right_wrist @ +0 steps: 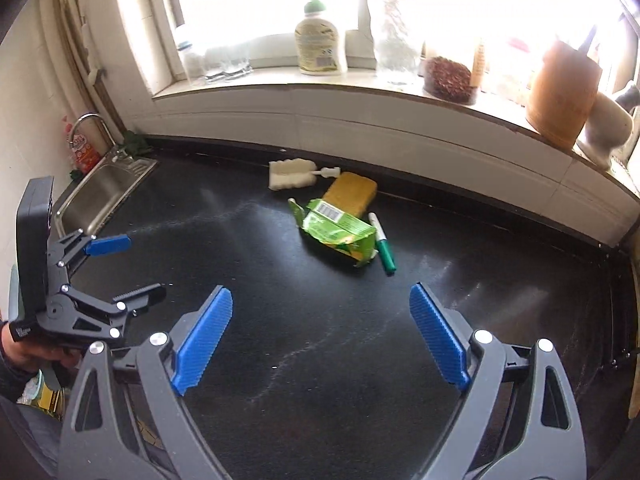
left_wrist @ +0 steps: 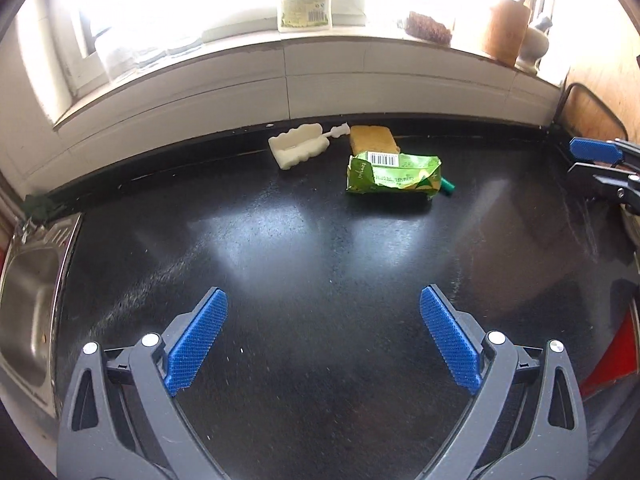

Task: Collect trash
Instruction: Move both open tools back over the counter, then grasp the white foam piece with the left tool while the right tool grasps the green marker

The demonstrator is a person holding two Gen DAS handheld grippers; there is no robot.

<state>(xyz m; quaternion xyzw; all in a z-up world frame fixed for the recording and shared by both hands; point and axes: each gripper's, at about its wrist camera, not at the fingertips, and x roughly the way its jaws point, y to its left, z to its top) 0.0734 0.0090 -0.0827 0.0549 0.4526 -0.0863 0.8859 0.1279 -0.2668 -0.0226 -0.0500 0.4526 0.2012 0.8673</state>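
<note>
- Toward the back of the dark tabletop (right_wrist: 320,340), near the wall, lies a crumpled green wrapper (right_wrist: 340,234), touching a yellow sponge (right_wrist: 352,194) and a green marker (right_wrist: 382,246).
- Both the left hand-held gripper (left_wrist: 324,336) and the right hand-held gripper (right_wrist: 320,336) are spread wide, empty.
- The wrapper lies ahead of both, well apart; its long axis runs crosswise in the left view, diagonal in the right. Neither looks clearly nearer.

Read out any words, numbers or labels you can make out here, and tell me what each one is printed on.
None can be read as text.
Crumpled green carton: a barcode and yellow lettering, too blurred to read.
Pale squeeze bottle with green cap on the windowsill: label and barcode, too small.
Red bottle beside the steel sink: washed-out print.
Green marker pen: no legible marking.
</note>
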